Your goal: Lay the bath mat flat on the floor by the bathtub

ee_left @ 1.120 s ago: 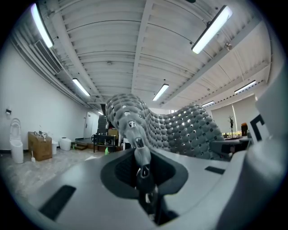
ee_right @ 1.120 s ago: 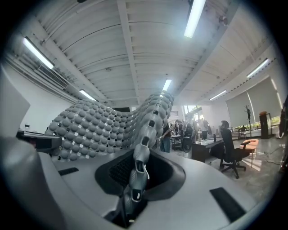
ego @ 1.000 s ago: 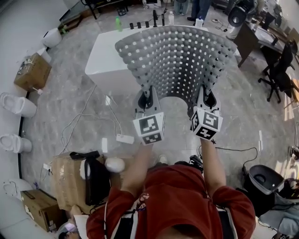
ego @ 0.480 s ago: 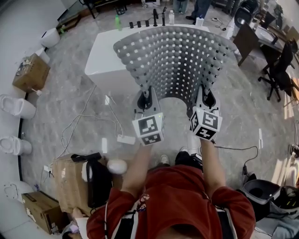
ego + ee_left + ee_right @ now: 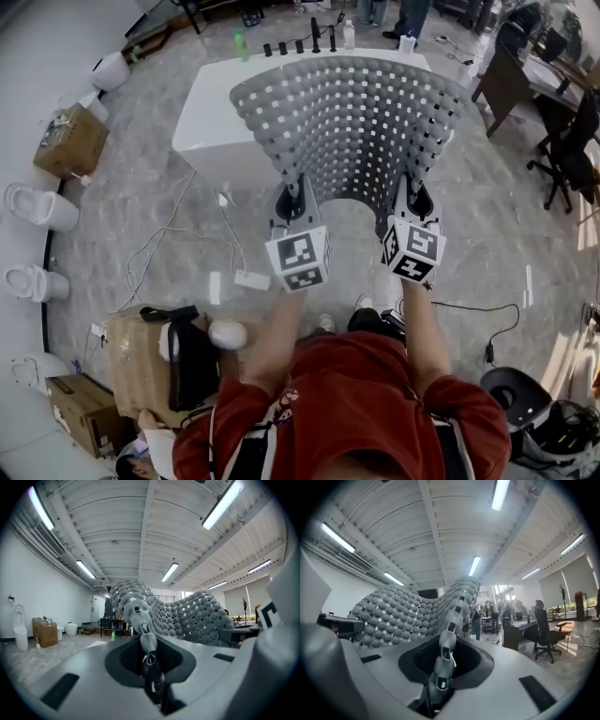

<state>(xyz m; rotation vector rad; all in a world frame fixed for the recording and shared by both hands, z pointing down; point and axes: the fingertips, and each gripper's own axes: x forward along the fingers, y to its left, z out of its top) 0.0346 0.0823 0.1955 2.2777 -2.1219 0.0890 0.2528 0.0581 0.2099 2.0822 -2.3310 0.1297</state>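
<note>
A grey bath mat (image 5: 361,122) dotted with square holes hangs spread out in the air between my two grippers, in front of the white bathtub (image 5: 211,112). My left gripper (image 5: 292,199) is shut on the mat's near left corner, and my right gripper (image 5: 417,199) is shut on its near right corner. In the left gripper view the mat (image 5: 178,616) rises from the left gripper (image 5: 147,651), its knobbly underside showing. The right gripper view has the mat (image 5: 408,613) running up and leftward from the right gripper (image 5: 443,663). Both grippers point level.
Bottles and dark taps (image 5: 314,37) line the tub's far rim. White cables and a power strip (image 5: 251,279) lie on the marble floor at left. A cardboard box with a black bag (image 5: 164,361) sits near my left side. Toilets (image 5: 37,206), a desk and office chairs (image 5: 572,141) ring the room.
Both grippers keep their hold and place in the view. The floor, tub and dark bin at right have shifted down and right in the head view: the person has moved along with the mat.
</note>
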